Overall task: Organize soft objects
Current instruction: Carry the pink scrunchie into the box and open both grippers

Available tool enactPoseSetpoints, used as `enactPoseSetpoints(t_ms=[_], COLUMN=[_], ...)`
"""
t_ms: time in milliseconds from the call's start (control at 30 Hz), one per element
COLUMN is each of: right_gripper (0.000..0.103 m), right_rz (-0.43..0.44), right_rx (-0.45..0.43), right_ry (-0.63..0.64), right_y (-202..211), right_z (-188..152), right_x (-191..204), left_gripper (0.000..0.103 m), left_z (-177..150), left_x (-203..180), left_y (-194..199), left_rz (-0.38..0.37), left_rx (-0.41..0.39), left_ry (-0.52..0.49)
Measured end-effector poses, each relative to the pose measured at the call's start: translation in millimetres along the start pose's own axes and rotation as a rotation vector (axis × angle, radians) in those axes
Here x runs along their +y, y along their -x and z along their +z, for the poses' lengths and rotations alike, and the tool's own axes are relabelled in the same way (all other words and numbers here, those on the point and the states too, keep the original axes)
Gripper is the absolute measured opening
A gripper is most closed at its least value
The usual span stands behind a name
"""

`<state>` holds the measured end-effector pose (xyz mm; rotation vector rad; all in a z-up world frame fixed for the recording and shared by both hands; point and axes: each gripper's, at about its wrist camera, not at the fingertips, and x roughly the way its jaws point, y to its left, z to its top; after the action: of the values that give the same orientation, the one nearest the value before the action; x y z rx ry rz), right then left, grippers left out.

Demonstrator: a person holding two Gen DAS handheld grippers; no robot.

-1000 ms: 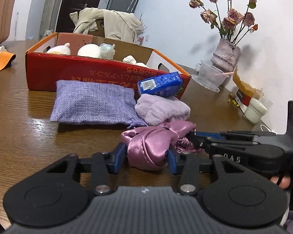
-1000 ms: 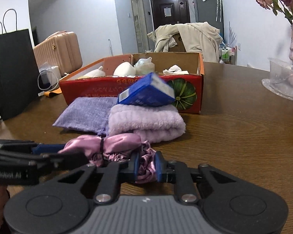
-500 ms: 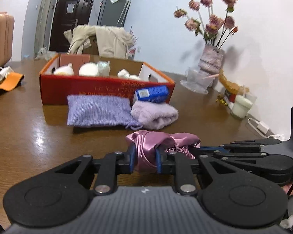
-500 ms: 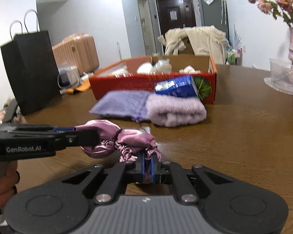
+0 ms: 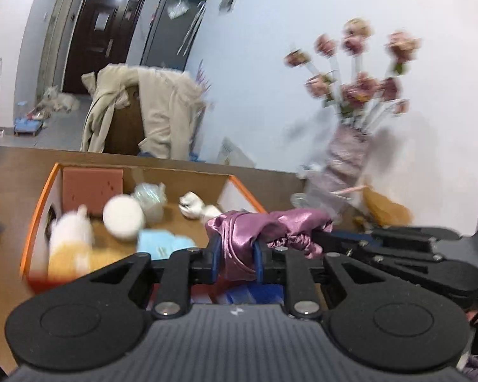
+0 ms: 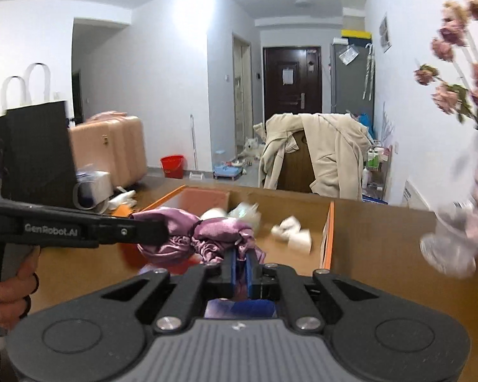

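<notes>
A pink satin cloth hangs in the air between both grippers, over the near edge of the open cardboard box. My left gripper is shut on one end of it. My right gripper is shut on the other end. In the left wrist view the right gripper comes in from the right. In the right wrist view the left gripper comes in from the left. The box holds several white soft items, a light blue item and a pink sponge.
A vase of dried roses stands on the brown table to the right of the box, with a clear cup beside it. A black bag and a pink suitcase are at the left.
Both grippers have lifted the pink satin cloth off the table and carried it forward, over the box. The purple pouch and fluffy cloth have dropped out of view below.
</notes>
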<state>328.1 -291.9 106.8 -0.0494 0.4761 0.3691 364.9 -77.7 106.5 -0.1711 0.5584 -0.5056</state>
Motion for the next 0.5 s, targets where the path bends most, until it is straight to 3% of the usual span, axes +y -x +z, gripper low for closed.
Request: enactPoseSetpoints(t_ms=[133, 233, 333, 433, 467, 500], right_gripper=[0.006, 0.006, 0.012, 0.021, 0.022, 0.026], right_rz=[0.018, 0.007, -0.002, 0.03, 0.048, 0.069], right_rx=[0.146, 0.261, 0.366, 0.411, 0.419, 0.412], right_ry=[-0.018, -0.012, 0.006, 0.001, -0.004, -0.005], right_y=[-96.0, -161.8, -213.3, -236.8, -237.8, -236.1], right_z=[38.6, 47.9, 43.6, 39.3, 40.0, 39.7], right_x=[-33.0, -45.6, -47.3, -48.1, -49.3, -49.4], left_gripper=[0.016, 0.018, 0.03, 0.046, 0.058, 0.06], left_z=[35.3, 40.8, 34.8, 31.6, 31.7, 32.3], left_x=[34.5, 53.0, 68.7, 80.1, 80.2, 78.2], left_y=[-87.9, -142.6, -171.6, -168.5, -163.5, -158.7], left_rz=[0.103, 0.179, 0.246, 0.216, 0.216, 0.224], left_rx=[0.117, 0.209, 0.281, 0.299, 0.289, 0.275], left_ry=[0.021, -0.021, -0.03, 0.016, 0.013, -0.001])
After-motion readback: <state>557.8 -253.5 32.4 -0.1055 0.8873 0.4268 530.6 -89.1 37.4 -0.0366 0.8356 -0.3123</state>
